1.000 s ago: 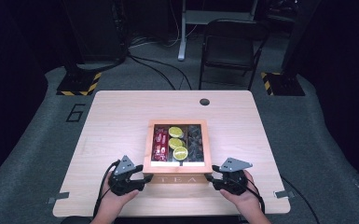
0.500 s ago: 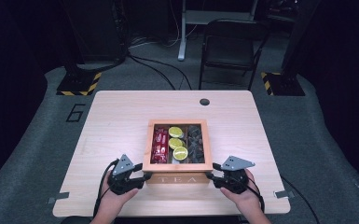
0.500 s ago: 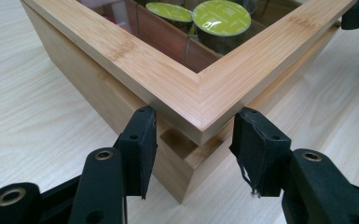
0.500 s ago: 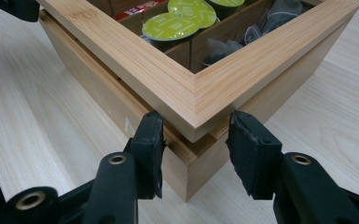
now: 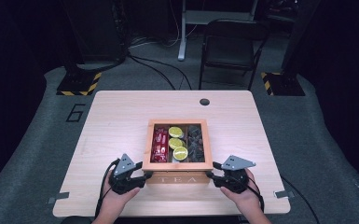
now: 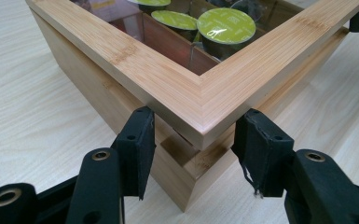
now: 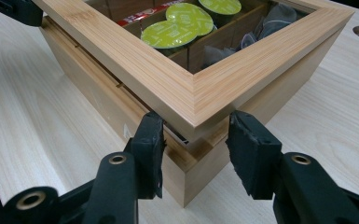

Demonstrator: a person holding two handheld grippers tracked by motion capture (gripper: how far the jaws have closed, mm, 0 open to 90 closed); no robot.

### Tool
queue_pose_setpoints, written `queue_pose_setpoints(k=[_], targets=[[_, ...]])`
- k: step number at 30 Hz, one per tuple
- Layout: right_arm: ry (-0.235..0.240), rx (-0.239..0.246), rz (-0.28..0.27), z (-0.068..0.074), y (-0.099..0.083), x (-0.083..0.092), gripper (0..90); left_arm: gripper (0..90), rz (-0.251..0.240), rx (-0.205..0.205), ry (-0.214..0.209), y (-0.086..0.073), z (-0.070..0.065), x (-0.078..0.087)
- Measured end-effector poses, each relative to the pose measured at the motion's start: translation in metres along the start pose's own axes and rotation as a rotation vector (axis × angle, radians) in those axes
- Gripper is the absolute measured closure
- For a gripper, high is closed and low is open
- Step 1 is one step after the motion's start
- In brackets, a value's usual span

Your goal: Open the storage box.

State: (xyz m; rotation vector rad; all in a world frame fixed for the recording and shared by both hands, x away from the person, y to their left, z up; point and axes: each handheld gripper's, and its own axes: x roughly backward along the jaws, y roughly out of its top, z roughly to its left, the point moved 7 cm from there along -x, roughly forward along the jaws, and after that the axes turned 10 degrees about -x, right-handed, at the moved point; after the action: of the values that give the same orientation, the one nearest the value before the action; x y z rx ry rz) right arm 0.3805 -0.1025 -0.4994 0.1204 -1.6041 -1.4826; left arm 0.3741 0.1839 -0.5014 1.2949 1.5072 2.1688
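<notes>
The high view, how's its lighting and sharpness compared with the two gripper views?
High view: soft and slightly blurred, table lit, surroundings nearly black. Left gripper view: bright, crisp on the tea box corner, with faint glare on its window. Right gripper view: equally bright, sharp grain, and the jaws at the bottom edge look stretched.

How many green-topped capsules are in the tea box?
3 show in the tea box, all in its middle compartment, in a row: far capsule, middle capsule, near capsule. More may lie hidden underneath.
</notes>
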Motion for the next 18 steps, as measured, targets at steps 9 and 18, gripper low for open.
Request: queue_pose_setpoints(k=[9, 18], targets=[[0.007, -0.022, -0.019, 0.0, 0.008, 0.004, 56.1, 48.7, -0.049, 0.051, -0.012, 0.006, 0.002, 0.004], [0.009, -0.038, -0.024, -0.001, 0.014, 0.007, 58.0, 48.6, -0.055, 0.072, -0.018, 0.014, 0.004, 0.008]])
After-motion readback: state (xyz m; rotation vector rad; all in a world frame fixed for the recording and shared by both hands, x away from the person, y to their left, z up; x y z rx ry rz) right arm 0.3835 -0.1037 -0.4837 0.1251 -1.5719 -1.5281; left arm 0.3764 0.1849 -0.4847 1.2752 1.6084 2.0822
